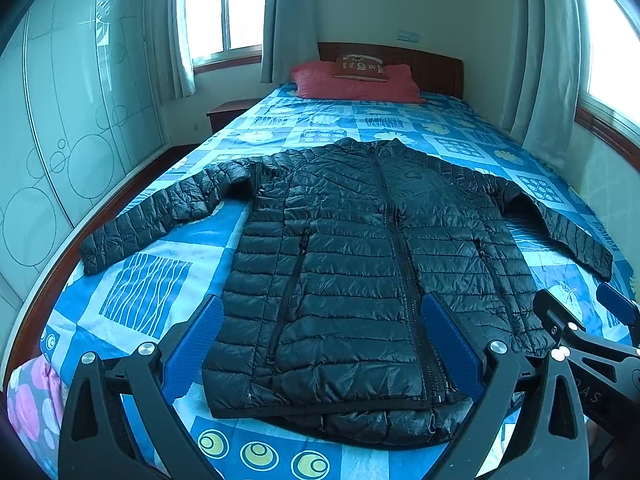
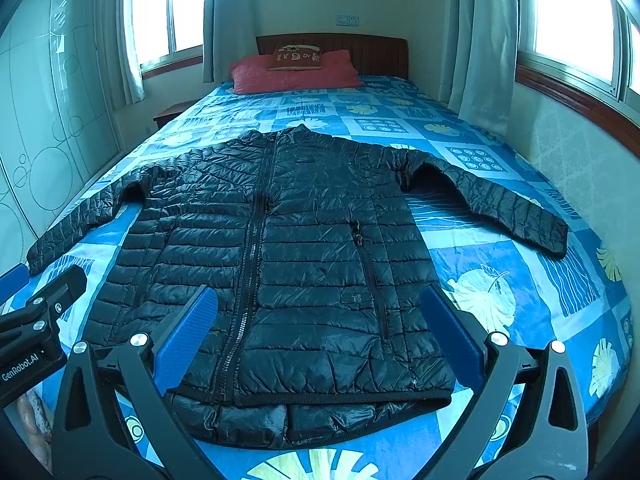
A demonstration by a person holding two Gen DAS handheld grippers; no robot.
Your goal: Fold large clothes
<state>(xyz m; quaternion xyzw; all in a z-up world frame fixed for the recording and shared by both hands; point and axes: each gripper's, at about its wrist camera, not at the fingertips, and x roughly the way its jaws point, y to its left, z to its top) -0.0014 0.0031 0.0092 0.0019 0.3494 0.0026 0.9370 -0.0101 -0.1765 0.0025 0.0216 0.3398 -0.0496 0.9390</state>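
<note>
The black quilted puffer jacket (image 1: pixel 360 264) lies flat, zipped and front-up, on the bed (image 1: pixel 152 280), hem at the foot edge, sleeves spread toward both side edges. The left gripper (image 1: pixel 324 344) and right gripper (image 2: pixel 320 332) hover above the hem, fingers wide apart, apparently holding nothing. A red pillow (image 2: pixel 296 74) rests at the headboard edge.

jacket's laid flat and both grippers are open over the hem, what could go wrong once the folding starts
1. The puffer jacket looks slick and puffy, so open left gripper or right gripper may pinch only the top layer.
2. The left sleeve reaches the bed edge and could slide off.
3. Padded folds may spring open.
</note>
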